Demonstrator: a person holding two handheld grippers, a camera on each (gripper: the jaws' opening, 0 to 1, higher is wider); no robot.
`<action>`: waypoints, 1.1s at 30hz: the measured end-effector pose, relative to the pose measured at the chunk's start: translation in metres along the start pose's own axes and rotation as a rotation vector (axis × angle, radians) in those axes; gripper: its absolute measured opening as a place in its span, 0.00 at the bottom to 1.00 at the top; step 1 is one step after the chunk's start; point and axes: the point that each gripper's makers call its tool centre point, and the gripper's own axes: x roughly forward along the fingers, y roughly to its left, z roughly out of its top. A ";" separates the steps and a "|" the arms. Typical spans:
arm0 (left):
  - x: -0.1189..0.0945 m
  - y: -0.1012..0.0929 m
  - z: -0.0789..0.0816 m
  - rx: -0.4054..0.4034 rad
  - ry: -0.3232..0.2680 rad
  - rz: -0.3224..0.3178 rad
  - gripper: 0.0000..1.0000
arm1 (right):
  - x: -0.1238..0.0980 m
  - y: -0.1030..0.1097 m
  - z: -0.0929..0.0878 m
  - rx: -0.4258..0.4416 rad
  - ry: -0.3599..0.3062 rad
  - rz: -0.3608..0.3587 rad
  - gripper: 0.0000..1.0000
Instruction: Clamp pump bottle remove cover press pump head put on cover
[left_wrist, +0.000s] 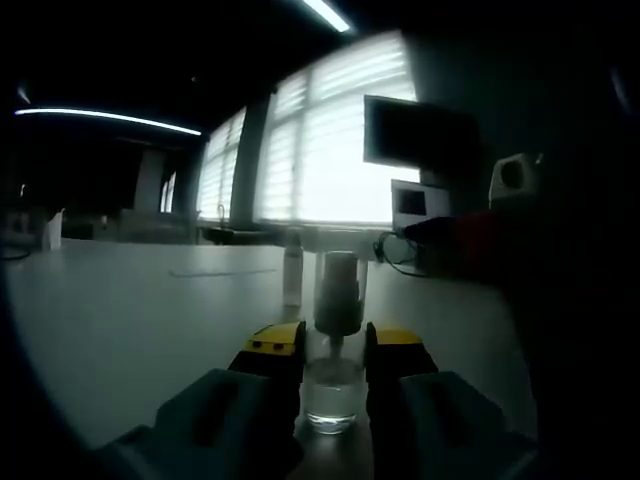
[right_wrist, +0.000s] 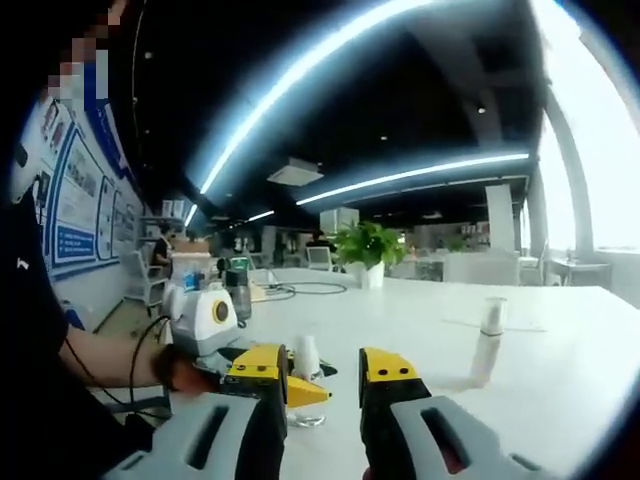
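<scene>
In the left gripper view, a small clear pump bottle (left_wrist: 332, 392) stands on the white table between my left gripper's (left_wrist: 333, 348) yellow-tipped jaws, which are shut on its body. A grey pump head (left_wrist: 338, 300) rises above the jaws, and a clear cover seems to sit over it. In the right gripper view, the same bottle (right_wrist: 305, 362) shows low left of centre, with the left gripper's yellow tip (right_wrist: 300, 392) against it. My right gripper (right_wrist: 325, 372) is open a little short of the bottle, with nothing between its jaws.
The white table (right_wrist: 560, 370) runs wide to the right. A second slim white bottle (right_wrist: 487, 345) stands on it, and shows beyond the clamped one (left_wrist: 292, 272). A person's forearm (right_wrist: 110, 365) holds the left gripper. A monitor (left_wrist: 415, 135) and cables (left_wrist: 400, 250) sit at the far edge.
</scene>
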 end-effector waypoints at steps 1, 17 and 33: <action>0.000 0.000 0.000 0.001 0.000 0.000 0.15 | 0.002 0.001 0.000 0.000 0.000 0.002 0.23; 0.000 -0.003 0.001 0.003 0.000 -0.004 0.15 | 0.030 0.011 -0.010 -0.005 0.022 0.025 0.20; -0.001 -0.003 0.001 0.002 0.000 -0.006 0.15 | 0.049 0.013 -0.021 -0.009 0.013 -0.004 0.16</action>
